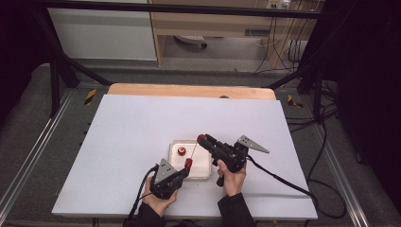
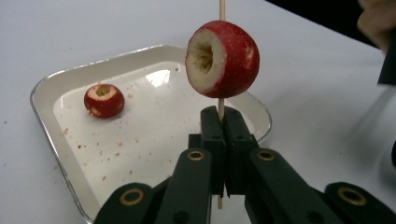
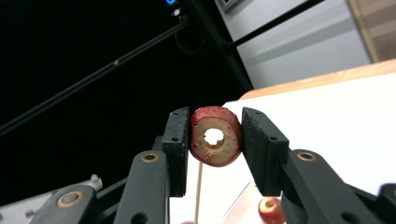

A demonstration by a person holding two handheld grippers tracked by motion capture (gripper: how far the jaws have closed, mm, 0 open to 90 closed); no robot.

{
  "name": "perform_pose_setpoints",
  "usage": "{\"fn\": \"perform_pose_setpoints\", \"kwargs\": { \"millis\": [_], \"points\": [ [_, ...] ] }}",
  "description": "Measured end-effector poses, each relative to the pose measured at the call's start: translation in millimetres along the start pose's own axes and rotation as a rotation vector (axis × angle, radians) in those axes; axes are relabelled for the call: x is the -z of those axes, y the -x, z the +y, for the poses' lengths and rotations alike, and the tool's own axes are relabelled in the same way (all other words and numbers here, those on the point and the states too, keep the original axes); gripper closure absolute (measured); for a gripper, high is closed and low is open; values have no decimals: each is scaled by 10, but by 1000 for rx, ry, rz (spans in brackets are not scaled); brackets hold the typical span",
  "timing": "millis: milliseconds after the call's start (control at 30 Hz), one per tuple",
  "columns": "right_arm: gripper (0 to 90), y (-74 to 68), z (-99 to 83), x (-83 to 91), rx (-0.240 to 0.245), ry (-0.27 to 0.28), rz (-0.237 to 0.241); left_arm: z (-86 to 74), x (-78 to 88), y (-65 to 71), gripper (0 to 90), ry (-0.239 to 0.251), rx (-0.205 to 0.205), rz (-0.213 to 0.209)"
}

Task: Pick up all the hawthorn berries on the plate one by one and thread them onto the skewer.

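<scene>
On the white table (image 1: 142, 142) sat a shallow white tray (image 2: 56, 79), scattered with red crumbs, and the work in hand was threading cored red fruits onto a thin wooden skewer (image 1: 194, 150). The left gripper (image 1: 182, 171) had its jaws pressed together on the lower end of the skewer, holding it nearly upright over the near edge of the tray. The right gripper (image 1: 201, 138) was pinching a cored fruit ring (image 3: 215, 136) between its pads, raised at the skewer's upper tip; the hole through the ring looked lined up with the stick, though whether the tip had entered it could not be told. One fruit (image 2: 222, 59) was already strung, sitting low on the skewer just above the left jaws. A last fruit (image 2: 103, 100) lay loose in the far part of the tray. By this reckoning the job was about a third done: the held ring had to be slid down and the tray's piece picked up and threaded.
</scene>
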State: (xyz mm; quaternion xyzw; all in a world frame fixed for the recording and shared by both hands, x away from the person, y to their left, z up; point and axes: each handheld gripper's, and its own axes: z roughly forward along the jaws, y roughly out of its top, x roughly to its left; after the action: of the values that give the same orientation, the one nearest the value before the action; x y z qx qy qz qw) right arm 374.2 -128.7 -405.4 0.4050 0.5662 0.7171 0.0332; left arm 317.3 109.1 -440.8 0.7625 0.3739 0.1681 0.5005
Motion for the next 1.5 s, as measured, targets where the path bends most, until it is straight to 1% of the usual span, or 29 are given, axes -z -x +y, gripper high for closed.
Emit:
{"fn": "perform_pose_setpoints", "kwargs": {
  "millis": [33, 67, 167, 233, 300, 367, 467, 600, 700, 867, 967, 1200, 1233, 1300, 1400, 1433, 1467, 1500],
  "points": [
    [635, 5, -22, -9, -2, -7, 4, 0, -1, 10, 886, -1, 0, 4],
    [635, 11, -44, -19, -2, -5, 6, -8, -6, 15, 886, -14, -2, 6],
    [635, 22, -69, -31, -18, 10, 7, -33, -3, -1, 886, -27, 12, 4],
    [634, 28, -41, -31, -37, 22, 3, -35, 6, -12, 886, -33, 12, 1],
    [634, 37, 15, -28, -75, 30, 3, -33, 20, 0, 886, -47, -14, -3],
    [634, 49, 71, -27, -119, 25, 1, -26, 31, 19, 886, -55, -25, -11],
    [633, 51, 116, -18, -139, 28, 9, 1, 40, 40, 885, -51, -26, -20],
    [633, 50, 112, -19, -136, 38, 24, 32, 35, 47, 885, -50, -8, -36],
    [633, 51, 95, -24, -130, 40, 36, 41, 36, 48, 885, -50, 3, -39],
    [632, 48, 48, -32, -110, 22, 39, 51, 36, 35, 885, -55, 18, -38],
    [633, 50, 38, -36, -99, 21, 41, 47, 25, 31, 885, -71, 25, -42],
    [632, 50, 31, -33, -71, 5, 34, 61, 27, 30, 885, -75, 40, -50],
    [632, 56, 18, -39, -59, 0, 32, 64, 29, 30, 885, -74, 41, -50],
    [632, 59, -3, -45, -56, -11, 36, 75, 28, 31, 885, -74, 55, -48],
    [632, 62, -44, -56, -50, -23, 40, 90, 30, 36, 885, -62, 88, -46],
    [632, 58, -61, -59, -55, -30, 44, 95, 33, 42, 885, -62, 97, -43],
    [632, 59, -83, -61, -50, -30, 44, 94, 28, 48, 885, -65, 105, -46],
    [632, 55, -98, -63, -44, -32, 44, 98, 31, 53, 885, -58, 111, -44]
  ]
}}
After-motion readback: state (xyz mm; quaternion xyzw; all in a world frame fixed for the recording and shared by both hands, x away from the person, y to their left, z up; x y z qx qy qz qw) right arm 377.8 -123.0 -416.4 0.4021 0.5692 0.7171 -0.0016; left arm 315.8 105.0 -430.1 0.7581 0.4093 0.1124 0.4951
